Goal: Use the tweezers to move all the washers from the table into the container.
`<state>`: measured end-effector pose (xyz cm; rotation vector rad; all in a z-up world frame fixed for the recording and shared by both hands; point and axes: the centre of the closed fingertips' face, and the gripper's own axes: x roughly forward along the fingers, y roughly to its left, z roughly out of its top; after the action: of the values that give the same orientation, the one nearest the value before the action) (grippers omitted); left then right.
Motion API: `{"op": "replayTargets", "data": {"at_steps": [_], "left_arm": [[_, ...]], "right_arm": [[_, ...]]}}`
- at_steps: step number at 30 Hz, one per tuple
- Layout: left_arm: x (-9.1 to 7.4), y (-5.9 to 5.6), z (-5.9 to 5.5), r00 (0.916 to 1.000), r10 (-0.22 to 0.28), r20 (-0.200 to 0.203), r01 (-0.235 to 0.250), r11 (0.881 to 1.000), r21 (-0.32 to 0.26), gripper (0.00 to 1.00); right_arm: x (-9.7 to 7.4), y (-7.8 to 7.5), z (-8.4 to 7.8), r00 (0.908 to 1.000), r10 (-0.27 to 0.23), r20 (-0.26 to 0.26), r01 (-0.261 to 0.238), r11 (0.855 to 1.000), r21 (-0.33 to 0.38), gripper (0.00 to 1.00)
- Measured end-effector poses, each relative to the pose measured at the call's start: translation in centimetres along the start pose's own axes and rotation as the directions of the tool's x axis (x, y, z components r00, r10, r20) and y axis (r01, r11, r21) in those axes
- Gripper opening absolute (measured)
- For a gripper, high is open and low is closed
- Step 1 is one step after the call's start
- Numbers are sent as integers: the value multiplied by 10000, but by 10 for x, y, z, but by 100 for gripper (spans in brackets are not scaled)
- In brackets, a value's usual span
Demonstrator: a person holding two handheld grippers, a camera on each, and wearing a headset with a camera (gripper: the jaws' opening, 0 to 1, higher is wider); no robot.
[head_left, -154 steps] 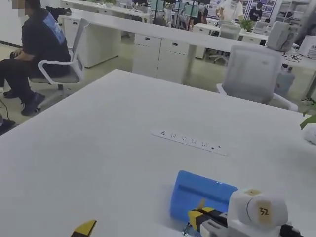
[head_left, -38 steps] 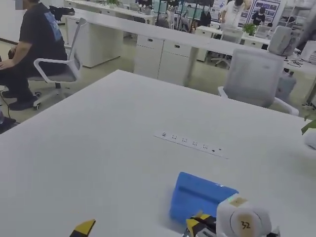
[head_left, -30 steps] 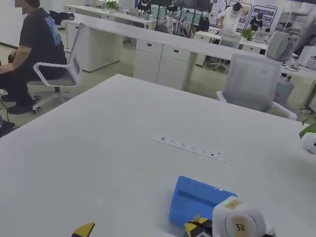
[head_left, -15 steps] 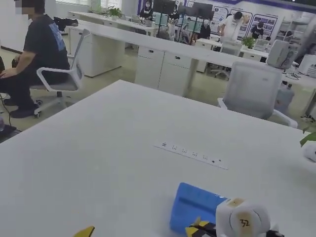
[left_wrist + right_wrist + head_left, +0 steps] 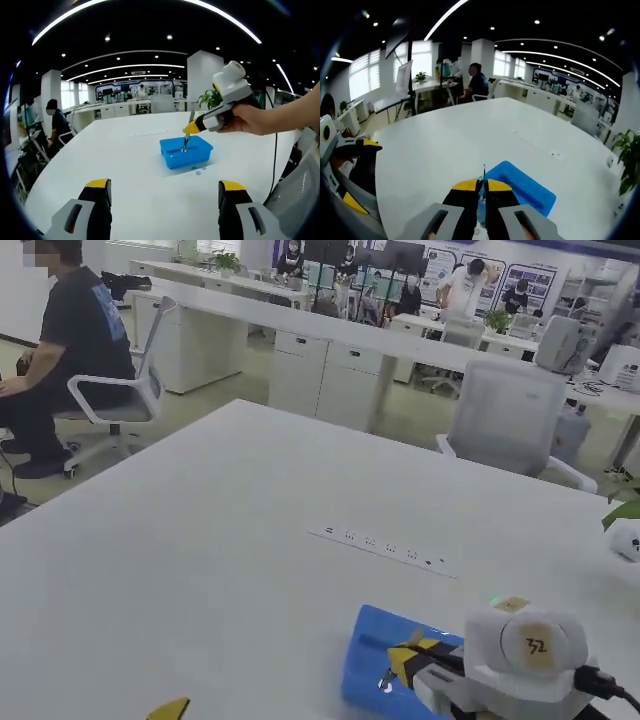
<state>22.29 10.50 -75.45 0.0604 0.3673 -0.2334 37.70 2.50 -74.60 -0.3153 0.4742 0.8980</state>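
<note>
Squeezing the tweezers (image 5: 188, 131) in the right gripper (image 5: 193, 128), jaws pressed tight on them. Pointing the tips down into the blue box (image 5: 186, 161). Holding the left gripper (image 5: 165, 186) with jaws wide apart and nothing between them, up over the table (image 5: 125, 165). Seeing small washers (image 5: 195, 171) on the table, just beside the box's wall, toward the table's near edge. Gripping the right gripper with a hand (image 5: 250, 120).

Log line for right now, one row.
right gripper shut on tweezers | tips in blue container | left gripper open | washers beside container
</note>
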Motion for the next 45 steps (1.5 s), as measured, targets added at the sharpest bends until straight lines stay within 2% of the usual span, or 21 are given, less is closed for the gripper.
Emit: {"op": "replayTargets", "data": {"at_steps": [5,8,15,26,28,30,38,45], "left_arm": [[0,1,-1,10000,31,-20,-31,10000,-14,90],[0,1,-1,10000,49,-21,-49,10000,-18,89],[0,2,-1,10000,82,-36,-82,10000,-25,89],[0,3,-2,9999,116,-102,-116,9999,-18,89],[1,3,-2,9999,124,-107,-125,9999,-20,89],[1,4,-4,9998,137,-145,-138,9999,-29,89],[3,2,-6,9997,50,-225,-49,10000,38,89],[3,2,-7,9997,76,-251,-75,10000,46,88]], "right_arm": [[9,-12,-1,9997,-258,-57,257,9997,-55,0],[18,-16,-14,9987,-335,-383,335,9994,-20,0],[30,-13,-40,9949,-322,-961,358,9987,362,0],[39,-18,-56,9897,-327,-1391,415,9973,611,0],[39,-18,-55,9916,-336,-1247,429,9964,726,0],[38,-18,-56,9906,-323,-1330,433,9958,806,0],[38,-17,-56,9930,-347,-1129,430,9965,723,0],[37,-18,-57,9943,-345,-1008,456,9929,1097,1]]}}
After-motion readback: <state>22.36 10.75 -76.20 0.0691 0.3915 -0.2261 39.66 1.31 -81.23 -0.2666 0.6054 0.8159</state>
